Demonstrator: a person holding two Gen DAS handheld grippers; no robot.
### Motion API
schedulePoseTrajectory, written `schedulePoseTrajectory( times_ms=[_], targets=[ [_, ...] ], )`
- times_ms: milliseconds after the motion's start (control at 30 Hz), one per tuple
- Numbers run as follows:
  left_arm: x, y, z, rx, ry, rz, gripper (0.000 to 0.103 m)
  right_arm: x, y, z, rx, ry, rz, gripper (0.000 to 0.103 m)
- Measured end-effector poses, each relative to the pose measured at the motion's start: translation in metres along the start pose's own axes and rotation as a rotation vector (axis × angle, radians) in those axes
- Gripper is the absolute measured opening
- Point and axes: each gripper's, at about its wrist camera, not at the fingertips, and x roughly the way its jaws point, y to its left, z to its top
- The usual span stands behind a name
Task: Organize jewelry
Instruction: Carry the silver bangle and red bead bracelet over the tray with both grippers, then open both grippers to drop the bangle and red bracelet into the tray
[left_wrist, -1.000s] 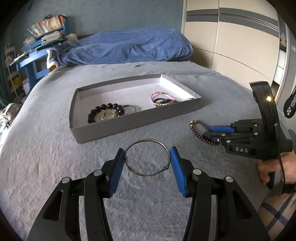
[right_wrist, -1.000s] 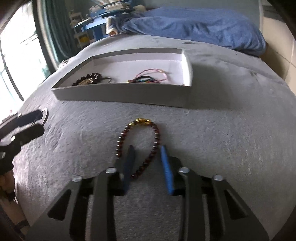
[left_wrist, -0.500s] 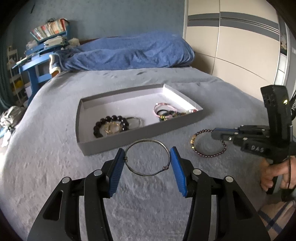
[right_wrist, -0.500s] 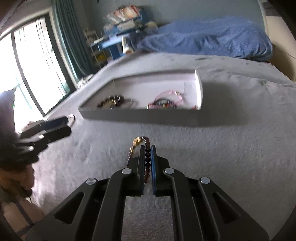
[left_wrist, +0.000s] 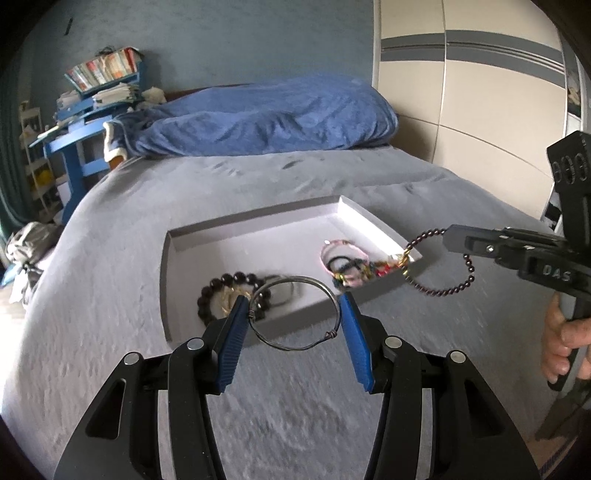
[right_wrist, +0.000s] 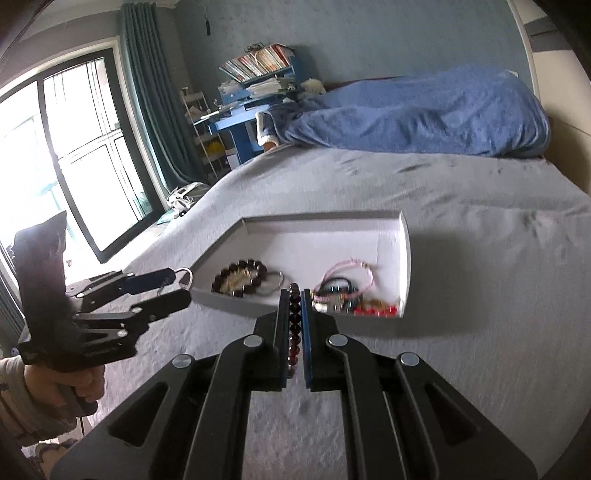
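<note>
1. On my left gripper (left_wrist: 293, 319) the two blue pads stand wide apart with the wire bangle (left_wrist: 294, 312) spanning them, its rim touching each pad, so the jaws are clamped on the ring at its full width.
2. The bangle hangs in the air above the near edge of the grey tray (left_wrist: 186, 236), level and facing me as a whole hoop.
3. On my right gripper (right_wrist: 294, 295) the pads are drawn almost together with the dark red bead bracelet (right_wrist: 293, 325) pinched between them; beads run in a line down the narrow gap.
4. From the left wrist view that bracelet (left_wrist: 439, 271) droops as a loop from the right gripper's tips (left_wrist: 448, 236), its gold clasp just over the tray's right near corner.
5. The right gripper reaches in from the right, roughly level, fingers pointing left toward the tray; my right hand (left_wrist: 565, 347) wraps its handle lower down.
6. The left gripper (right_wrist: 173, 286) enters from the left in the right wrist view, tilted slightly up, with my left hand (right_wrist: 55, 384) below it.
7. Inside the tray lie a black bead bracelet (left_wrist: 225, 295) to the near left and a tangle of pink and coloured bracelets (left_wrist: 349, 264) to the right.
8. The tray rests on the grey bedspread (left_wrist: 110, 258); a blue duvet (left_wrist: 266, 114) is piled at the far end.
</note>
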Motion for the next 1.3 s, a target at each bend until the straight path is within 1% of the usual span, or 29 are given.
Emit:
schedulePoseTrajectory(
  times_ms=[200,300,467,733,900,1033,1300],
  targets=[
    [0.02,0.012,0.009,-0.047,0.014,0.029,0.052,0.01,0.002,0.02,-0.008,-0.007,0.008,0.006],
    [0.032,0.017,0.014,-0.065,0.027,0.035,0.052,0.02,0.004,0.028,-0.021,0.003,0.012,0.006],
    [0.049,0.02,0.017,-0.065,0.047,0.044,0.052,0.043,0.006,0.034,-0.039,0.035,0.009,0.006],
    [0.071,0.021,0.016,-0.049,0.076,0.056,0.052,0.072,-0.002,0.03,-0.036,0.078,0.0,0.006],
    [0.082,0.025,0.017,-0.054,0.092,0.058,0.052,0.09,-0.011,0.026,-0.027,0.118,-0.021,0.006],
    [0.095,0.025,0.018,-0.037,0.12,0.064,0.052,0.103,-0.02,0.019,-0.021,0.157,-0.048,0.006],
    [0.113,0.027,0.017,-0.026,0.158,0.098,0.052,0.112,-0.04,0.012,0.016,0.183,-0.099,0.006]
  ],
)
